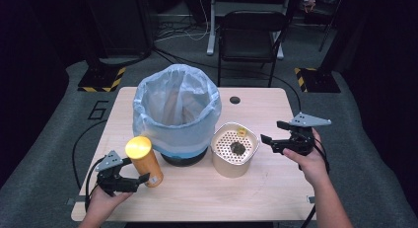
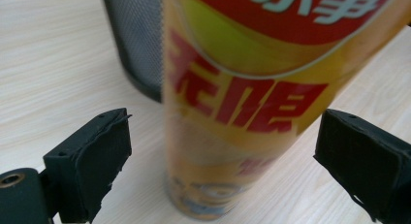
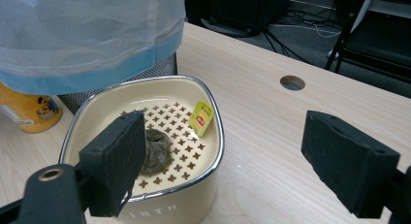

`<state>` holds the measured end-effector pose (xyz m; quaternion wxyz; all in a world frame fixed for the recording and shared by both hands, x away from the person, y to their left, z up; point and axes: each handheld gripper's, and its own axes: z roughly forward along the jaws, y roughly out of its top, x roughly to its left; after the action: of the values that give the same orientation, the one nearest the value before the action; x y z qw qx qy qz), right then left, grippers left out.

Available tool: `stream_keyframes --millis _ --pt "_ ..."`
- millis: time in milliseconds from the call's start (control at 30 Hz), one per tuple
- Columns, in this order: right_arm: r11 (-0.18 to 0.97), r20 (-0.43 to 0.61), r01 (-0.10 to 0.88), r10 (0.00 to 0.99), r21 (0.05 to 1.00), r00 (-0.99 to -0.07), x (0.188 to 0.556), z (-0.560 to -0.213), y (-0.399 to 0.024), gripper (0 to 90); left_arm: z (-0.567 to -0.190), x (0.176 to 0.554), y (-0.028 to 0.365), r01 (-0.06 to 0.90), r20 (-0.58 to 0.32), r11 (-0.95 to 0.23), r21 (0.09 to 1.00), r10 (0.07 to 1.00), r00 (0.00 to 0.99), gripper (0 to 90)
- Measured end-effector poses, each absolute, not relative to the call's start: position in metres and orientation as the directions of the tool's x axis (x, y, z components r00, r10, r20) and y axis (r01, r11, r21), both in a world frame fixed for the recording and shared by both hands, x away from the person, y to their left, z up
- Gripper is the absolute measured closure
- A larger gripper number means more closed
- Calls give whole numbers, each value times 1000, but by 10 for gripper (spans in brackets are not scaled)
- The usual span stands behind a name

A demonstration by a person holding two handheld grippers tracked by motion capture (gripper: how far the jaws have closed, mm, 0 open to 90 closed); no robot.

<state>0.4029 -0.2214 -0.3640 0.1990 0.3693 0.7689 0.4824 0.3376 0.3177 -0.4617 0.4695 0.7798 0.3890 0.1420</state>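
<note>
Worktop (image 1: 256, 188): pale wood-grain surface, with a round cable hole (image 1: 234, 99) near its far edge.
Bin (image 1: 177, 114): dark mesh basket lined with a translucent pale-blue bag, standing left of centre; the bag's rim is folded down over the outside.
Canister (image 1: 143, 160): tall yellow-orange tube with a yellow lid, upright at the bin's near-left side; in the left gripper view its label carries red characters on yellow, and the mesh wall stands just behind it.
Container (image 1: 234, 149): cream, rounded-square pot with a metal rim and a perforated insert, just right of the bin.
Contents of container: a dark wet clump (image 3: 156, 150), apparently a used tea bag, on the perforated insert; a small yellow tag (image 3: 201, 118) leaning against the far inner wall.
Left gripper (image 1: 129, 181): held in the person's left hand (image 1: 101, 201) at the near-left of the worktop. Fingers (image 2: 94, 158) spread wide, one on each side of the canister's lower part, gaps visible on both sides, nothing gripped.
Right gripper (image 1: 272, 134): held in the person's right hand (image 1: 310, 161), to the right of the container and apart from it. Fingers (image 3: 116, 161) spread wide, empty, aimed toward the container.
Background: dark floor, a black folding chair (image 1: 249, 35) beyond the worktop.
</note>
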Motion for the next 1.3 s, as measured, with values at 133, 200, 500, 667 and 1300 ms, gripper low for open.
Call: stream_keyframes --millis 133,200,500,667,1300 --pt "251 57 383 768 889 -637 401 -368 -228 161 -467 343 312 467 -122 -287 836 734 669 58" --pt "250 59 386 770 888 -635 401 -369 -229 160 -470 345 309 453 -83 -321 832 735 673 59" --pt "230 63 393 792 890 -607 400 -380 -237 161 -480 348 309 452 -78 -318 833 742 666 148" --pt "232 59 410 809 882 -584 399 -390 -242 161 -478 345 309 426 -43 -351 834 729 684 230" --pt "226 68 474 848 851 -526 396 -431 -248 199 -437 330 310 432 -35 -367 824 728 684 242"
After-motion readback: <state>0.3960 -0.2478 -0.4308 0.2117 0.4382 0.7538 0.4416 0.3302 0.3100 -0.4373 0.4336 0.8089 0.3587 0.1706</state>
